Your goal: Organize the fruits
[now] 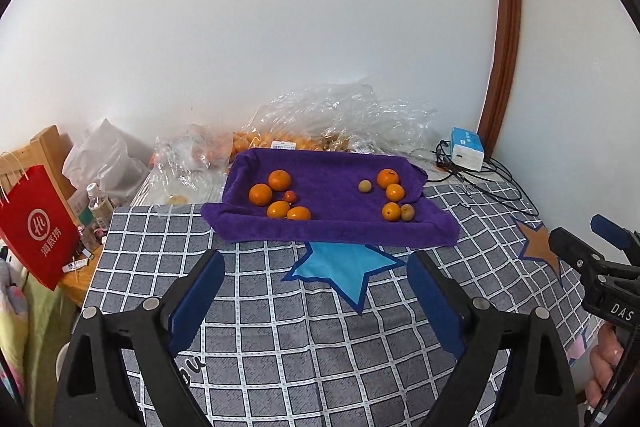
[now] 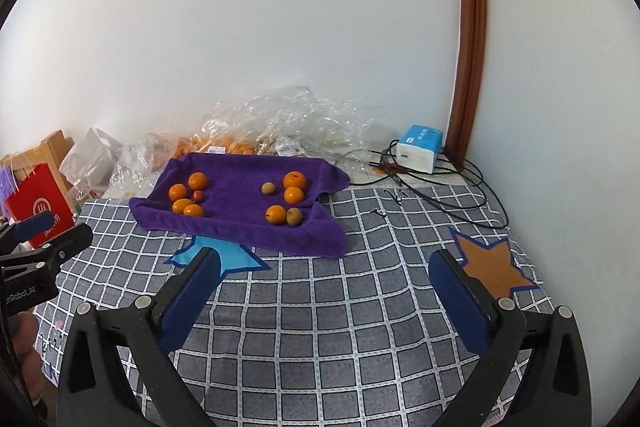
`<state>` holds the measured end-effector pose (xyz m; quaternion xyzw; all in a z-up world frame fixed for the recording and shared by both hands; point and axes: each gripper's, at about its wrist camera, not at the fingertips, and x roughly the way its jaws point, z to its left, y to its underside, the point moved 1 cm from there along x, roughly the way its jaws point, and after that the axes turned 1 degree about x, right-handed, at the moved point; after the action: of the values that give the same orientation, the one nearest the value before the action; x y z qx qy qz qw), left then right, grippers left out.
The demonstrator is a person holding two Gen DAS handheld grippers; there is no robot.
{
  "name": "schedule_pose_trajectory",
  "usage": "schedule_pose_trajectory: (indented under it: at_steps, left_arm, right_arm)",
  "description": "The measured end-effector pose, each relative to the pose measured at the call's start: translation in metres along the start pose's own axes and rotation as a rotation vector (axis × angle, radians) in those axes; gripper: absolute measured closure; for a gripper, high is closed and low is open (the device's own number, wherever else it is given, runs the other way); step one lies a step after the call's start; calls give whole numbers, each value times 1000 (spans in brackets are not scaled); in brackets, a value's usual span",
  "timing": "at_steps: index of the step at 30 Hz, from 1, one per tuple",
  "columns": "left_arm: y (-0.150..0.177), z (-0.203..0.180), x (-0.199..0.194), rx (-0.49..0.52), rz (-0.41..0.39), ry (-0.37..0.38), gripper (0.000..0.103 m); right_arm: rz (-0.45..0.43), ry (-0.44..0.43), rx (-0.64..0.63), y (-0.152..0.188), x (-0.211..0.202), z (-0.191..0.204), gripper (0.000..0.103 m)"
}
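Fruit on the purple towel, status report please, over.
Left gripper and right gripper open, empty, short of the purple towel. Oranges in two clusters, small green fruit mixed in. Path clear.

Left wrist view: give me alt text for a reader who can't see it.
Two clusters of small oranges lie on a purple towel spread on a checked tablecloth, five fruits at left and five at right. The left gripper hovers in front with jaws wide open and empty; the right gripper shows at the right edge.
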<state>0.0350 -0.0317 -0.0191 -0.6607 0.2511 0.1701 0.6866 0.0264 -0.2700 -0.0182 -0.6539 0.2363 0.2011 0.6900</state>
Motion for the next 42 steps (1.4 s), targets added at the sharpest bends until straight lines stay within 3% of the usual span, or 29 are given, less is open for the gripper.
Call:
schedule_pose_trajectory:
  at_steps: [42]
  left_arm:
    - [3,8,-1,-43,3,13,9]
  right_arm:
    - [11,24,9,7,2,2,1]
